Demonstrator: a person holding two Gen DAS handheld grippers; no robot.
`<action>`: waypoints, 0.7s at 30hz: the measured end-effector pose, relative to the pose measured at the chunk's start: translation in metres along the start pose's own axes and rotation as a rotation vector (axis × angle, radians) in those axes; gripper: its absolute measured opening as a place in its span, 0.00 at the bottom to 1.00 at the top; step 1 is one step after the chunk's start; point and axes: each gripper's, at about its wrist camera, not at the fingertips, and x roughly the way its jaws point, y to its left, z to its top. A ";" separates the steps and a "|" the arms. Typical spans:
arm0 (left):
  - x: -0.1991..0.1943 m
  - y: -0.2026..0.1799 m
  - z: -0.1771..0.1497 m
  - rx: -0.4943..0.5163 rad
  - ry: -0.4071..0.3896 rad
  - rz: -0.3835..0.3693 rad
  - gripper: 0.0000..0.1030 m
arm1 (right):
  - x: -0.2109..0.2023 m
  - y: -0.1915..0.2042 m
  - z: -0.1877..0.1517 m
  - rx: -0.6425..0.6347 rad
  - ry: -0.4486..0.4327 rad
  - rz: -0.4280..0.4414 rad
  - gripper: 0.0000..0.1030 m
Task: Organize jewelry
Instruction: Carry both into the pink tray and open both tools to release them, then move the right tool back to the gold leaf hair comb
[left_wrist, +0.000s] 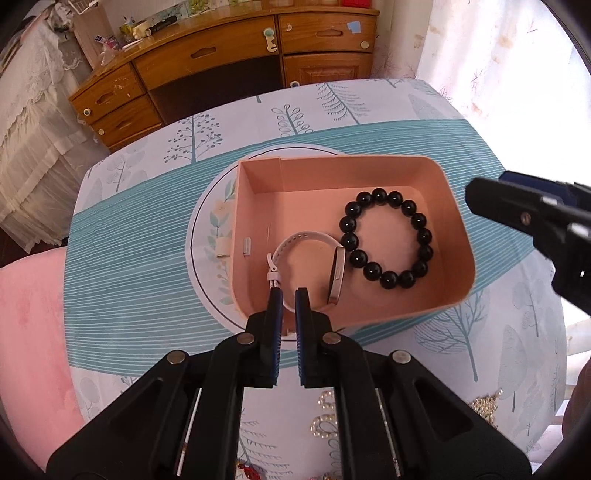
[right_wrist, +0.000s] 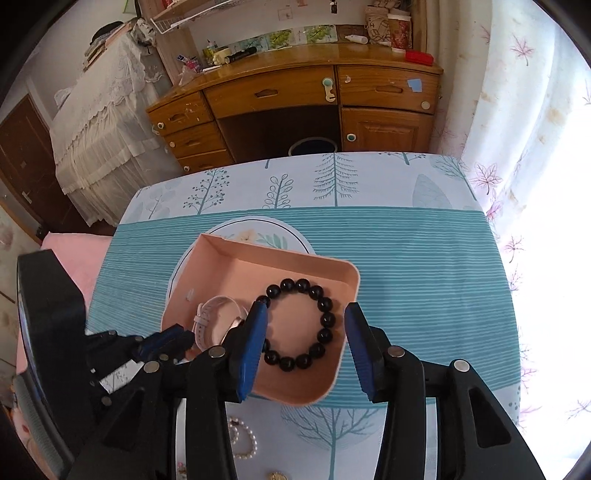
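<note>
A pink tray sits on the tree-print tablecloth. Inside it lie a black bead bracelet and a white-strapped watch. My left gripper is nearly shut around the watch strap at the tray's near wall; the strap shows between the fingers. My right gripper is open and empty, hovering over the bead bracelet; it also shows in the left wrist view at the right.
A pearl bracelet and gold pieces lie on the cloth near me. A wooden desk stands beyond the table. A pink cushion is at the left, a curtain at the right.
</note>
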 end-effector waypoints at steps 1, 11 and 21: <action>-0.005 0.000 -0.002 0.001 -0.004 0.000 0.04 | -0.004 -0.002 -0.005 -0.003 -0.004 -0.001 0.43; -0.054 0.020 -0.050 -0.038 -0.029 -0.042 0.04 | -0.054 -0.015 -0.082 -0.016 -0.013 0.024 0.43; -0.101 0.035 -0.114 -0.101 -0.065 -0.063 0.04 | -0.110 -0.009 -0.157 -0.044 -0.032 0.078 0.43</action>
